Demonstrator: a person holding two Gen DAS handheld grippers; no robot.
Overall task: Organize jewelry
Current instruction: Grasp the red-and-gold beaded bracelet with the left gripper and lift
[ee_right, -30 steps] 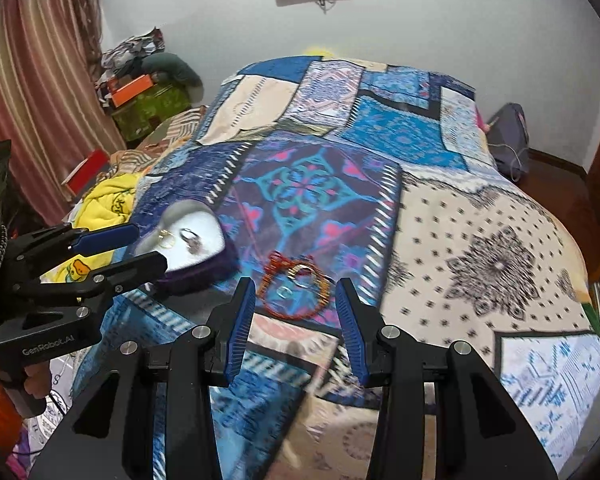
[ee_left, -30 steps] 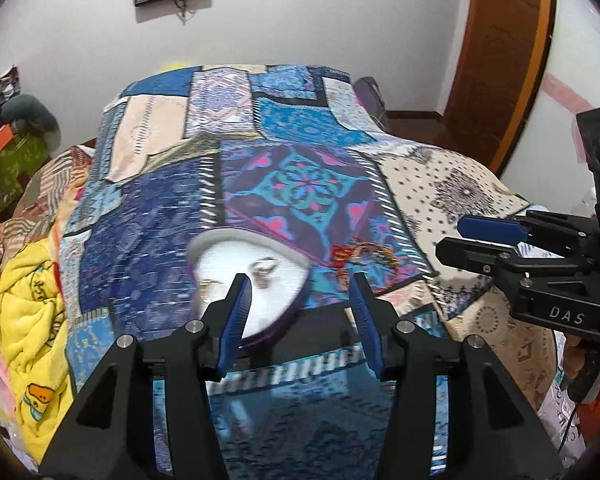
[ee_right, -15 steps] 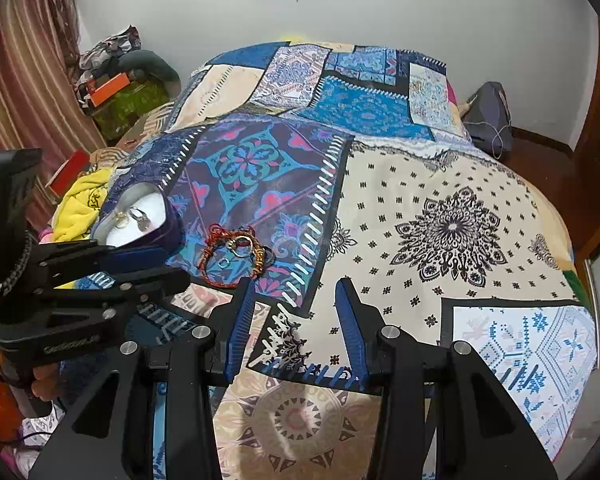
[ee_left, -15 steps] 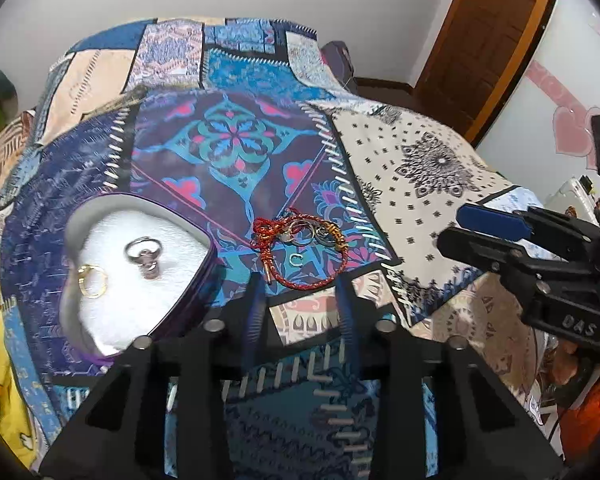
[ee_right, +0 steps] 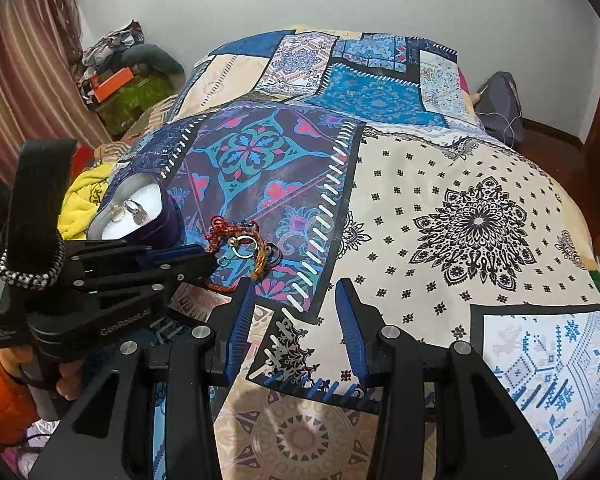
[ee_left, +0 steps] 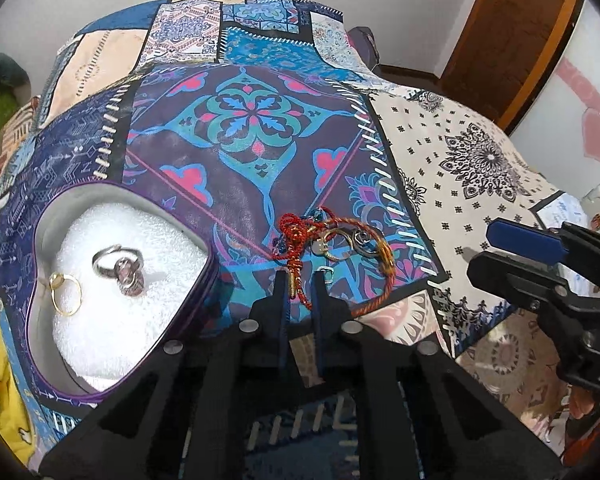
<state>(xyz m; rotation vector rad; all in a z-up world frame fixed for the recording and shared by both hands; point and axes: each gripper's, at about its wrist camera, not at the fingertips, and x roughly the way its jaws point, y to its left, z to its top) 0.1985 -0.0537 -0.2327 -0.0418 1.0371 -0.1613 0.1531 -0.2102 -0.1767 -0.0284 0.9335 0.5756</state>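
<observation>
A red cord bracelet (ee_left: 296, 232) lies tangled with several metal rings (ee_left: 340, 242) on the patchwork bedspread. My left gripper (ee_left: 299, 278) points down at it. Its jaws are closing, the cord's tail sits between the pads, and a small gap still shows. Left of it stands the purple heart-shaped jewelry box (ee_left: 44, 232), holding a silver ring (ee_left: 120, 264) and a gold ring (ee_left: 65, 294) on white foam. My right gripper (ee_right: 296, 286) hovers open over the bedspread with nothing in it, to the right of the bracelet (ee_right: 236, 236) and the left gripper (ee_right: 210, 260).
The bedspread (ee_right: 480, 220) covers the whole bed. A yellow cloth (ee_right: 82, 196) lies at the bed's left edge beyond the box (ee_right: 168, 220). A wooden door (ee_left: 512, 32) is at the far right, and piled bags (ee_right: 120, 76) sit by the curtain.
My left gripper came down and forward from over the box to the bracelet, and its jaws narrowed a lot. The right gripper barely shifted and kept its opening.
</observation>
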